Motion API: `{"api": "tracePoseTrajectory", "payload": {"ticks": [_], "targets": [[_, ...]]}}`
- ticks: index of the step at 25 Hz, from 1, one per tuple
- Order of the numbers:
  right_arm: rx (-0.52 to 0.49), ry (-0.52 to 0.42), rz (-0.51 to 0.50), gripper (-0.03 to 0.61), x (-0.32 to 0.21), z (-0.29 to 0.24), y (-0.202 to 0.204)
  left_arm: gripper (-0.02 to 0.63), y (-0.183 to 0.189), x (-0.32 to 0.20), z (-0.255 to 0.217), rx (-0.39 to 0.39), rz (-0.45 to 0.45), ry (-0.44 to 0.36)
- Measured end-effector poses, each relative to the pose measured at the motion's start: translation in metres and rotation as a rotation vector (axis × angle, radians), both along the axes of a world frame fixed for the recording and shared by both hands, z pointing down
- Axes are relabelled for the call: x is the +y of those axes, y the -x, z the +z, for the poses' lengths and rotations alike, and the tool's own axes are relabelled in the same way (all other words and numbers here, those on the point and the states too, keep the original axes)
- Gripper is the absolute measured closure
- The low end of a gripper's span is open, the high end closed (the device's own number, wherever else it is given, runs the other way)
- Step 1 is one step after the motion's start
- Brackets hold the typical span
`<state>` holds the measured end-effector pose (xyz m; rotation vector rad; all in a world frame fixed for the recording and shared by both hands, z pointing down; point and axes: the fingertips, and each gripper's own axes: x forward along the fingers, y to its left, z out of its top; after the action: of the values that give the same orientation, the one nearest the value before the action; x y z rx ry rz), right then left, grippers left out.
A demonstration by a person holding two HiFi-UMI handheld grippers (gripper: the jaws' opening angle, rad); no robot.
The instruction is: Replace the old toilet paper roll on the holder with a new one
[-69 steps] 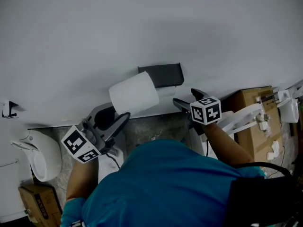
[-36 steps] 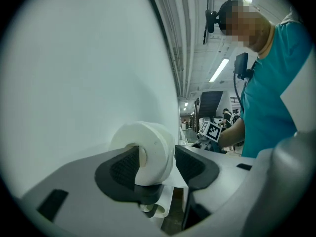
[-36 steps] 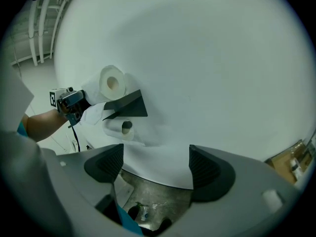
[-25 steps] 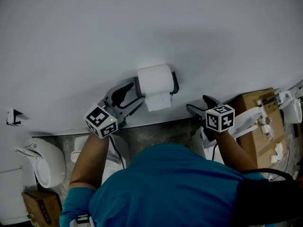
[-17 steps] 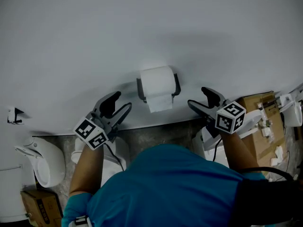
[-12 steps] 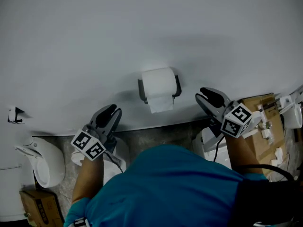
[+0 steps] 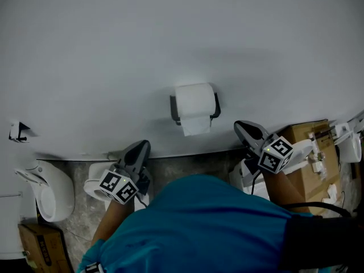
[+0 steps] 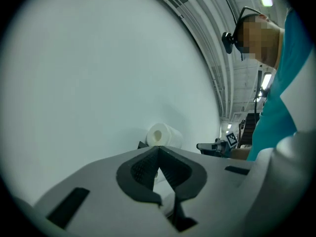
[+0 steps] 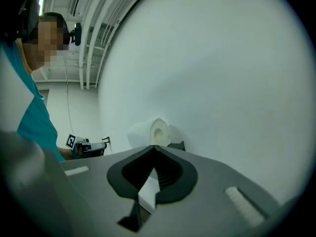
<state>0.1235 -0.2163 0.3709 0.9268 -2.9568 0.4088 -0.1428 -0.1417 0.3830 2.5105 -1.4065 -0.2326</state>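
Note:
A full white toilet paper roll [image 7: 195, 100] sits on the dark wall holder [image 7: 174, 110], with a loose sheet hanging below it. The roll also shows in the left gripper view [image 8: 164, 135] and the right gripper view [image 9: 150, 131]. My left gripper [image 7: 141, 148] is down and left of the roll, apart from it; its jaws have just closed with nothing between them. My right gripper [image 7: 244, 128] is to the right of the roll, also apart; its jaws have just closed empty too. Both point toward the wall.
A white toilet [image 7: 42, 189] stands at lower left, with a cardboard box [image 7: 40, 244] near it. Another cardboard box [image 7: 310, 152] and white fittings [image 7: 347, 135] are at the right. A small wall bracket [image 7: 17, 131] is at far left. A person's teal shirt [image 7: 199, 226] fills the bottom.
The left gripper let go of the roll's left end and drew back down-left; the right gripper rose slightly. Both sets of jaws went from open to shut. The roll stays on the holder.

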Motion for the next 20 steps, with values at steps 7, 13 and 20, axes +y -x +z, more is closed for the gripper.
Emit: {"api": "tracePoseTrajectory", "payload": {"ticks": [7,13,20], "targets": [[0.051,-0.029,0.013,0.577,0.001,0.000,0.003,0.606,0.000,-0.003,-0.010,0.014,0.002,-0.014],[0.061,-0.043,0.003,0.577,0.003,-0.002,0.004,0.606,-0.005,-0.004,-0.010,-0.013,0.015,-0.018],[0.069,-0.051,0.011,0.578,0.004,-0.002,0.001,0.606,-0.005,-0.001,-0.012,-0.010,0.012,-0.021]]}}
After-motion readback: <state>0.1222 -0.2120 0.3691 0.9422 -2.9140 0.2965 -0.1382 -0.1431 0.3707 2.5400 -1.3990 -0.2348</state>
